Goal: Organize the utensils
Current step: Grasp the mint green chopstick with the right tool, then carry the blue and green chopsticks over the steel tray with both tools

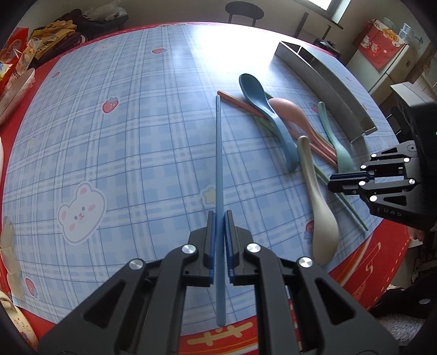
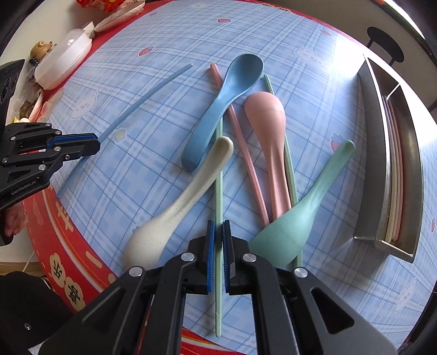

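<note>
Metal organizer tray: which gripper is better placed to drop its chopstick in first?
Right, probably. The right gripper, shut on the green chopstick, is beside the metal tray. The left gripper, holding the blue chopstick, sits beyond the spoon pile.

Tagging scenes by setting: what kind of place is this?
Most likely a home dining room or kitchen. A round table wears a cartoon bear-and-strawberry cloth, snack packets lie at its edge, and a stool stands behind it. Spoons and chopsticks lie beside a steel tray.
</note>
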Tool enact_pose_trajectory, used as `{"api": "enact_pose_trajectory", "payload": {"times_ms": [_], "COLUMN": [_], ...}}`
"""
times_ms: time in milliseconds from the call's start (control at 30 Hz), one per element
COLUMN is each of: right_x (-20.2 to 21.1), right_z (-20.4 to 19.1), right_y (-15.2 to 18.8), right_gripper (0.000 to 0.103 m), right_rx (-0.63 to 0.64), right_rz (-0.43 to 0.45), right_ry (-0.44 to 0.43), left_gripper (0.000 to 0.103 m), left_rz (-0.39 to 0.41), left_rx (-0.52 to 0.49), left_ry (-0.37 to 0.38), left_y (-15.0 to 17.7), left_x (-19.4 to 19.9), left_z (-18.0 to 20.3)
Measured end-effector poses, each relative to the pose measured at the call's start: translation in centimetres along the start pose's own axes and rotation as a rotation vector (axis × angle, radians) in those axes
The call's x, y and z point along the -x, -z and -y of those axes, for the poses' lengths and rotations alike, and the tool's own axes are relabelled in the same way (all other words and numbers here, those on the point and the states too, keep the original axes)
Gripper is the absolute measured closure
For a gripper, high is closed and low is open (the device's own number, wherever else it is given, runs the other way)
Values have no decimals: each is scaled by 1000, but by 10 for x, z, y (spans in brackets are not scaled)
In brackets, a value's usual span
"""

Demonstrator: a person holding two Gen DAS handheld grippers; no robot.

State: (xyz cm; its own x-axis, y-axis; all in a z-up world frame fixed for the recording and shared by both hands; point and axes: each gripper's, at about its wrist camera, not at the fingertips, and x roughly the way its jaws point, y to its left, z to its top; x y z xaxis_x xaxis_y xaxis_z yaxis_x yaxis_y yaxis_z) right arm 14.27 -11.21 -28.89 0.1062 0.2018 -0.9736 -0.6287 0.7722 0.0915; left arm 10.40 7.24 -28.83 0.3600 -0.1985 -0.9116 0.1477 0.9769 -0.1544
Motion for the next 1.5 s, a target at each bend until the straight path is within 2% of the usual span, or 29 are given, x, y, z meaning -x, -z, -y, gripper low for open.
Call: {"api": "enact_pose_trajectory", "payload": {"times_ms": [100,267,500,767,1133,1333,1500], "right_x": [4,14,23,39,67,63,65], "right_z": [7,15,4,19,28,35,36], "right_y": [6,2,1,23,26,29,29], "right_gripper": [97,97,97,97,97,97,97], "right_rx": [-13,-21,12,-46,-74,-81,-94], "right_rz": [-7,32,39,76,173,156,177], "right_ry": [8,9,-26,-54,-94,-95,-113], "left_gripper": [92,92,92,92,92,92,92], "left_rz": [4,16,33,25,66,64,61], "left_rx": [13,53,78,96,108,73,74], "left_ry": [9,-5,-9,-5,-2,-11,-11], "left_y": [4,7,12,23,6,-3,-4], "left_x": [3,7,17,19,41,42,42], "left_z": [3,-3,-2,2,10,22,23]}}
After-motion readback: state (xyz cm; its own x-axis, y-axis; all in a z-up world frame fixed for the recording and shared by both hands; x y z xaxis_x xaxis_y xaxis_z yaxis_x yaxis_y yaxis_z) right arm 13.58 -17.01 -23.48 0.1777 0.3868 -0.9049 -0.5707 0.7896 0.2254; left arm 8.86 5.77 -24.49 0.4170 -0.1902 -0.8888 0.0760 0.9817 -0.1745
